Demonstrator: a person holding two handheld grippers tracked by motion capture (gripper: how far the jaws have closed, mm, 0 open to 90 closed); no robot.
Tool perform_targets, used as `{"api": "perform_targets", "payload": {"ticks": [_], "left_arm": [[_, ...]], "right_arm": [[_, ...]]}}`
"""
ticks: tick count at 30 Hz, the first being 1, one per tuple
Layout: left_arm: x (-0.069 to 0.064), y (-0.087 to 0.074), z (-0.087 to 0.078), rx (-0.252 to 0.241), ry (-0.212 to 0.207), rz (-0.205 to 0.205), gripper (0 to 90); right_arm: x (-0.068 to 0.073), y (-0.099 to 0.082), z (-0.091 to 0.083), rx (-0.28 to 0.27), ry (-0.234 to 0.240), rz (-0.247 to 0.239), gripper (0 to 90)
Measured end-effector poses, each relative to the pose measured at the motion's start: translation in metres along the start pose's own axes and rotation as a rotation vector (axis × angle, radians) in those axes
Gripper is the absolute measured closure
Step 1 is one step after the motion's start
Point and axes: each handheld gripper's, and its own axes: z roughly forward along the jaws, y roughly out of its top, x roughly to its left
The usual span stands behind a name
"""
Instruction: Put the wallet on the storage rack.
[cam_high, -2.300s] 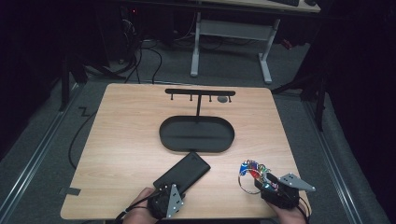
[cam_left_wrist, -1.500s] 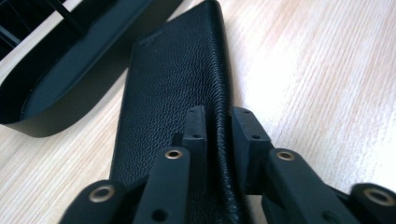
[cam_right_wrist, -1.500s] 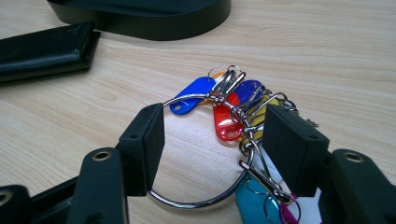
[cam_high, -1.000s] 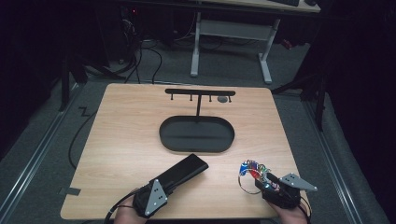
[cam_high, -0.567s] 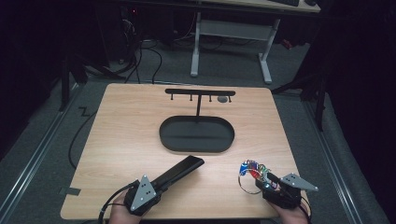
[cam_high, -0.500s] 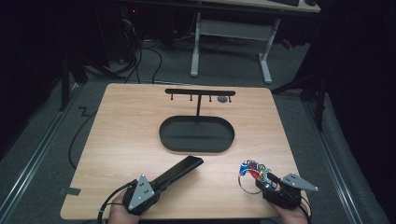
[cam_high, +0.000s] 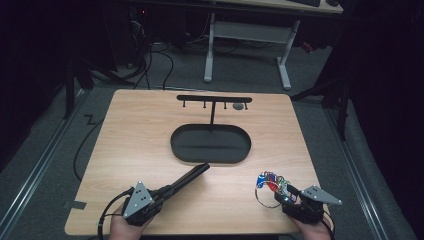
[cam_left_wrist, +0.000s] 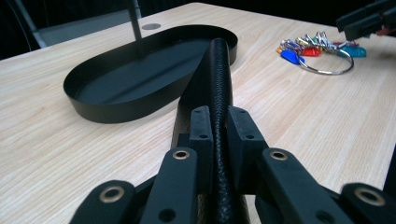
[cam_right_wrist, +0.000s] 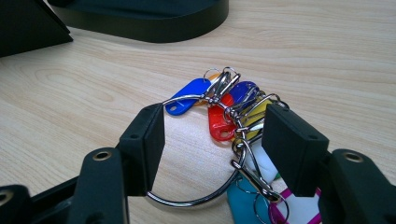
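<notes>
Wooden table (cam_high: 140, 140) | left tongs (cam_left_wrist: 219, 122) clamp black case (cam_left_wrist: 219, 70) | right tongs (cam_right_wrist: 212, 140) spread

One tray (cam_high: 180, 150), one wallet (cam_high: 192, 175), one key ring (cam_high: 262, 197).

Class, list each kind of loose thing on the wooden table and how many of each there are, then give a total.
Black wallet: 1
Key ring with coloured tags: 1
Black oval tray with hook stand: 1
Total: 3

Dark room, grey floor (cam_high: 45, 145), white-legged desk (cam_high: 247, 37) behind wooden table (cam_high: 135, 130)
</notes>
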Motion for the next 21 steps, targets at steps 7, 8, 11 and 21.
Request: {"api": "perform_targets", "payload": {"ticks": [7, 8, 11, 21], "left_arm": [[0.012, -0.003, -0.006, -0.015, 0.013, -0.056, 81.4], [0.014, -0.003, -0.006, -0.016, 0.014, -0.064, 81.4], [0.019, -0.004, -0.008, -0.022, 0.016, -0.085, 81.3], [0.03, -0.008, -0.011, -0.043, 0.025, -0.136, 80.4]], "right_arm": [[0.0, 0.0, 0.0, 0.001, 0.001, -0.002, 40.0], [0.0, 0.0, 0.0, 0.001, 0.002, -0.004, 40.0], [0.001, 0.0, 0.0, 0.004, 0.003, -0.005, 40.0], [0.0, 0.0, 0.001, 0.013, 0.006, -0.005, 39.9]]}}
